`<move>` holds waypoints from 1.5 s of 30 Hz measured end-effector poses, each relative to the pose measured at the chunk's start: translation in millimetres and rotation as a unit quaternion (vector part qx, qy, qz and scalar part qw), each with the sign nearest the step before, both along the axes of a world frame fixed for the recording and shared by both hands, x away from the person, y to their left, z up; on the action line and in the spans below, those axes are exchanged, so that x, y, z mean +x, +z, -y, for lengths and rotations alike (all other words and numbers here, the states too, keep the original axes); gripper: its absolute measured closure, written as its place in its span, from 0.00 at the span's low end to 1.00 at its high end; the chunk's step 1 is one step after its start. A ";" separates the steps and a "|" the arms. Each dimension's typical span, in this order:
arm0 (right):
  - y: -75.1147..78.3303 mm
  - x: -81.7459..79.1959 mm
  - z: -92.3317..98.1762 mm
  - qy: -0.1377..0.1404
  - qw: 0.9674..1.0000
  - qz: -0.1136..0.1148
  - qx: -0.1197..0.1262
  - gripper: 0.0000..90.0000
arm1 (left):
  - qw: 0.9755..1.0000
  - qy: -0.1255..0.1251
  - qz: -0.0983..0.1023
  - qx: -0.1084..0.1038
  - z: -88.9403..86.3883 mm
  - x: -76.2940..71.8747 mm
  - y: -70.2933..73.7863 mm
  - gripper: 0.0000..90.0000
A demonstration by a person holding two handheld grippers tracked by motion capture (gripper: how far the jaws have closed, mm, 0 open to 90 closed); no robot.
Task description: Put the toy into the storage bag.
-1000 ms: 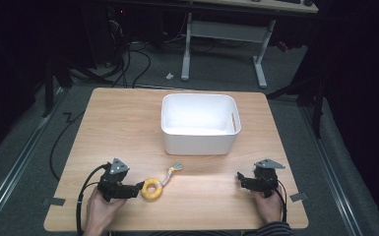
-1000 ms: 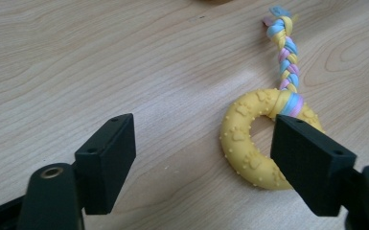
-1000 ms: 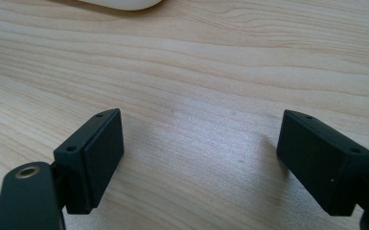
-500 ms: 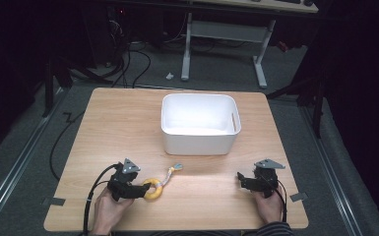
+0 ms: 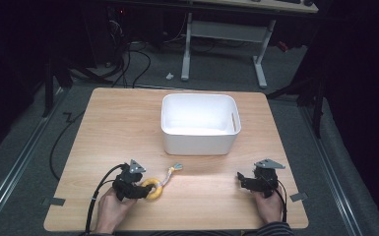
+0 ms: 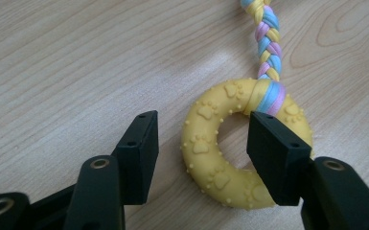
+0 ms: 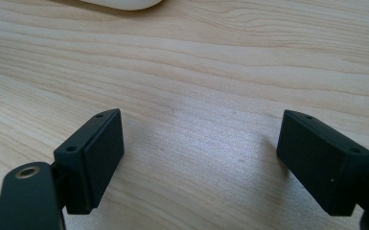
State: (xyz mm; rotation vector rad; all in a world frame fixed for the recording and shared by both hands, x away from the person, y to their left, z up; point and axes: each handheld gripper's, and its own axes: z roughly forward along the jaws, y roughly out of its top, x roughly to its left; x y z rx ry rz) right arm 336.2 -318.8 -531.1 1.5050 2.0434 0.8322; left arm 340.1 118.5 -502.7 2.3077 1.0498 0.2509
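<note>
Our left tongs (image 6: 201,143) sit low over the near left part of the tabletop (image 5: 128,128), jaws partly apart and just now closing in, with the yellow ring toy (image 6: 206,158) between them. In the left gripper view we see the right-hand jaw over the ring's far band, apparently right against it, while the left-hand jaw stands just clear of the ring's outer edge with bare wood between, so nothing is pinched and the grip is released. We see the ring lying flat on the wood, studded with small bumps and paw prints, and a braided rope (image 6: 267,43) of yellow, pink and blue is tied round its rim and runs away from the tongs. From the high view, we place the ring (image 5: 153,189) near the front edge, left of centre, touching the tips of the left tongs (image 5: 143,189), with the rope (image 5: 170,174) stretching toward the middle of the tabletop and ending in a pale tuft. Our right tongs (image 7: 201,158) rest near the front right corner (image 5: 242,179), jaws spread wide over bare wood, holding nothing. A white tub (image 5: 199,142) stands on the back half of the tabletop, about centred, well apart from the ring and both tongs. Behind the back edge we see a pale desk frame (image 5: 226,34) and cables on the grey floor.
</note>
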 end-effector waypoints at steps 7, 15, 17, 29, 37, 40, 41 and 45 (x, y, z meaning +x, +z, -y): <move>0.0 0.0 0.0 0.000 1.000 0.000 0.000 0.18 | 1.000 -0.001 -0.007 0.000 0.8 2.2 -1.4 0.56; 0.0 0.0 0.0 0.000 1.000 0.000 0.001 0.18 | 1.000 -0.005 -0.016 0.014 4.8 3.9 -6.2 0.61; 0.0 0.0 0.0 0.000 1.000 0.000 0.001 0.18 | 1.000 -0.006 -0.017 0.014 5.3 4.3 -6.4 0.63; 0.0 0.0 -0.1 0.000 1.000 0.000 0.001 0.18 | 1.000 -0.010 -0.016 0.023 6.0 4.8 -5.1 0.73; 0.0 0.0 -0.1 -0.001 1.000 0.000 0.001 0.18 | 0.999 -0.015 -0.017 0.023 6.0 3.8 -3.8 0.74; 0.0 0.0 -0.1 -0.001 1.000 0.000 0.001 0.18 | 1.000 -0.016 -0.013 0.023 5.8 2.6 -3.0 0.74; 0.0 0.0 -0.1 0.000 1.000 0.000 0.001 0.18 | 1.000 -0.017 -0.013 0.023 5.6 2.3 -2.6 0.74; 0.0 0.0 -0.1 0.000 1.000 0.000 0.000 0.18 | 1.000 -0.018 -0.013 0.017 5.4 2.3 -1.6 0.74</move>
